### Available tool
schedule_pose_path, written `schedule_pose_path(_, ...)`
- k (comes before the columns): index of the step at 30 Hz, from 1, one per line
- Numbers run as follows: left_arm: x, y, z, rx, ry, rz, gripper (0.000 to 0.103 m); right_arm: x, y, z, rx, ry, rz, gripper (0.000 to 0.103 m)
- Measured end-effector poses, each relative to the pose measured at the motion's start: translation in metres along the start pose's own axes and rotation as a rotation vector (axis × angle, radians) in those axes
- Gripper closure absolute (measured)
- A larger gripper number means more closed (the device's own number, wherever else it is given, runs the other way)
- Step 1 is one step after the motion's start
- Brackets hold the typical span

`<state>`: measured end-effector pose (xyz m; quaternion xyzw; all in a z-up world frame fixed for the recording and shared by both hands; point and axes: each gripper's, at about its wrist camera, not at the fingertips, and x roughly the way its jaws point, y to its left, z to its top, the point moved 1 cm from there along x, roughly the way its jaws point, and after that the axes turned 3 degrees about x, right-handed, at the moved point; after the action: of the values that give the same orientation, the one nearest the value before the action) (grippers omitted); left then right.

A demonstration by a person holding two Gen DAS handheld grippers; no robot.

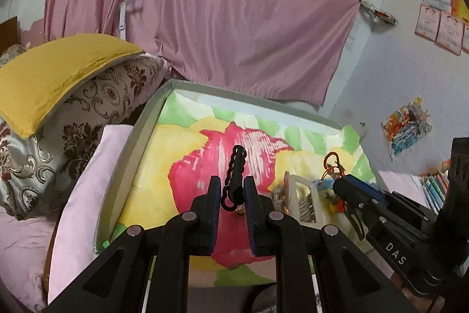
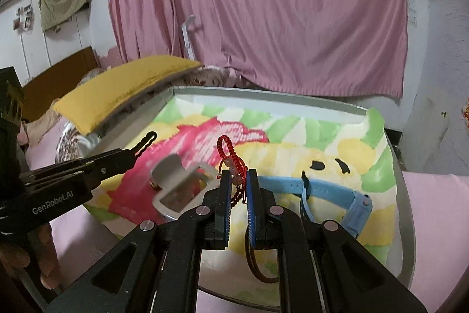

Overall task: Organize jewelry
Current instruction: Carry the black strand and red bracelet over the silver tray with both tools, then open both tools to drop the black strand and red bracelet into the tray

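Note:
My left gripper point(image 1: 232, 191) is shut on a black chain bracelet point(image 1: 236, 169) and holds it above the painted tray point(image 1: 152, 107); in the right wrist view this gripper point(image 2: 129, 156) comes in from the left. My right gripper point(image 2: 236, 181) is shut on a red braided cord bracelet point(image 2: 227, 151) with beads, held above the tray point(image 2: 407, 225). In the left wrist view the right gripper point(image 1: 341, 184) holds the red bracelet point(image 1: 331, 163). A white jewelry box point(image 2: 181, 187) stands open on the tray, just left of my right gripper; it also shows in the left wrist view point(image 1: 302, 201).
A blue watch point(image 2: 328, 189) lies on the tray to the right. A brown ring-shaped bangle point(image 2: 258, 269) lies under my right gripper. Yellow point(image 1: 58, 72) and patterned pillows point(image 1: 88, 113) lie left of the tray. A pink curtain point(image 1: 219, 13) hangs behind.

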<state>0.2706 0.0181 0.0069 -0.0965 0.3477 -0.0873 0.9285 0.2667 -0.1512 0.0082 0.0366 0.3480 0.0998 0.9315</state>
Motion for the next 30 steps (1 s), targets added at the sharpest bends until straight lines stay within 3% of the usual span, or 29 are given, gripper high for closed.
schedule_pose_path(10, 0.011, 0.002, -0.003, 0.01, 0.07, 0.018, 0.088, 0.012, -0.001, -0.002, 0.004, 0.085, 0.023, 0.094)
schedule_pose_path(17, 0.011, 0.002, -0.003, 0.01, 0.067, 0.018, 0.088, 0.008, 0.0, -0.001, 0.009, 0.068, 0.013, 0.093)
schedule_pose_path(21, 0.009, 0.002, -0.004, 0.007, 0.056, 0.008, 0.083, -0.001, -0.001, -0.002, 0.009, 0.027, 0.011, 0.083)
schedule_pose_path(26, -0.001, 0.004, -0.005, 0.002, 0.01, -0.019, 0.068, -0.024, -0.006, -0.002, 0.022, -0.08, -0.005, 0.079)
schedule_pose_path(30, -0.012, 0.007, -0.003, -0.009, -0.046, -0.002, 0.04, -0.047, -0.011, -0.003, 0.05, -0.167, -0.017, 0.05)
